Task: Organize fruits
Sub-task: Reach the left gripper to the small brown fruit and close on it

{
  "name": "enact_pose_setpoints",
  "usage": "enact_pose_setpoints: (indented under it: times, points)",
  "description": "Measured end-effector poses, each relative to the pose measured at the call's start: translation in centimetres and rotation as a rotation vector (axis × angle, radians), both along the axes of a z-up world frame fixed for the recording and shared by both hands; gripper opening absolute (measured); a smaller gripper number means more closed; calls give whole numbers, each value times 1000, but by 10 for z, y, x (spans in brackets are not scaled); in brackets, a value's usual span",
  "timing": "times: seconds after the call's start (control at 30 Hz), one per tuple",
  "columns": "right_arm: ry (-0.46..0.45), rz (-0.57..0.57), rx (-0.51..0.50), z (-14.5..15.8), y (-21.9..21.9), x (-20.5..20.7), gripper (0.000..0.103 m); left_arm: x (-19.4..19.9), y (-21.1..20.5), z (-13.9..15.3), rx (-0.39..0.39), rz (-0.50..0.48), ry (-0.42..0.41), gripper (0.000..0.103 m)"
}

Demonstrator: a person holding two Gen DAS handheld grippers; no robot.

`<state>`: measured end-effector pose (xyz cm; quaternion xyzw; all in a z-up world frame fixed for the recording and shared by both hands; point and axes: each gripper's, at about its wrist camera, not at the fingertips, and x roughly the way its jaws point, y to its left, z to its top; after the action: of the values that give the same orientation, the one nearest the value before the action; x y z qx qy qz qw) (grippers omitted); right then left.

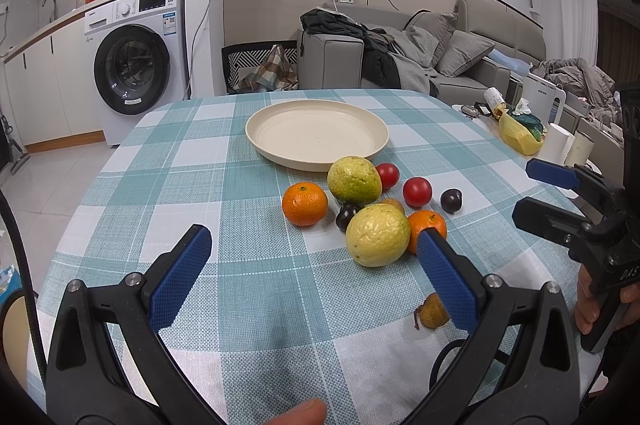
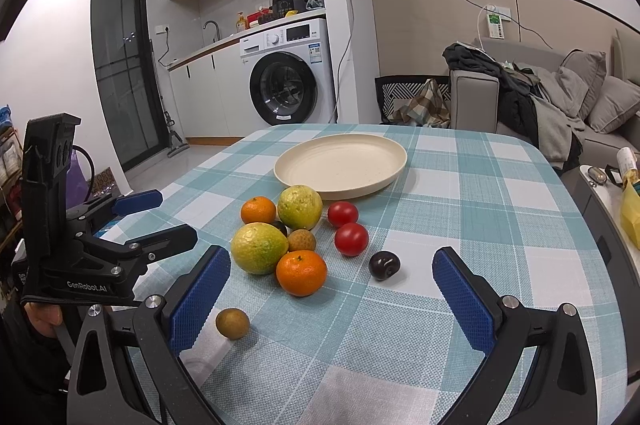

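A cream plate [image 1: 280,117] [image 2: 304,161] sits empty on the checked tablecloth. In front of it lies a cluster of fruit: two yellow-green citrus [image 1: 378,235] [image 2: 259,247], [image 1: 354,180] [image 2: 299,207], two oranges [image 1: 304,205] [image 2: 301,273], two red tomatoes [image 1: 417,191] [image 2: 351,239], dark plums [image 1: 451,200] [image 2: 384,265] and small brown fruits [image 1: 432,311] [image 2: 233,323]. My left gripper [image 1: 314,241] is open and empty, near the front of the cluster. My right gripper [image 2: 332,261] is open and empty, facing the fruit; it also shows at the right in the left wrist view [image 1: 536,191].
The table [image 2: 480,209] has rounded edges. A side table with a yellow bag [image 1: 518,133] and cups stands at the right. A washing machine [image 2: 288,73] and a sofa [image 1: 440,53] with clothes stand behind.
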<state>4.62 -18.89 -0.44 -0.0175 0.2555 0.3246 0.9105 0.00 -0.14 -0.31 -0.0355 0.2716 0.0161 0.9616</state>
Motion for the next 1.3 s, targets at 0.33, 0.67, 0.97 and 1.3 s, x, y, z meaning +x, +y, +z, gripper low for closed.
enact_pose_setpoints:
  times: [0.33, 0.67, 0.97, 1.3]
  points:
    - [26, -12, -11, -3, 0, 7, 103, -2, -2, 3, 8, -10, -10, 102]
    - [77, -37, -43, -9, 1, 16, 103, -2, -13, 3, 22, -93, 32, 102]
    - [148, -50, -119, -17, -2, 18, 103, 5, -23, -10, -8, -210, 120, 102]
    - [213, -52, -139, -21, -3, 24, 103, 16, -36, -25, -24, -294, 207, 88]
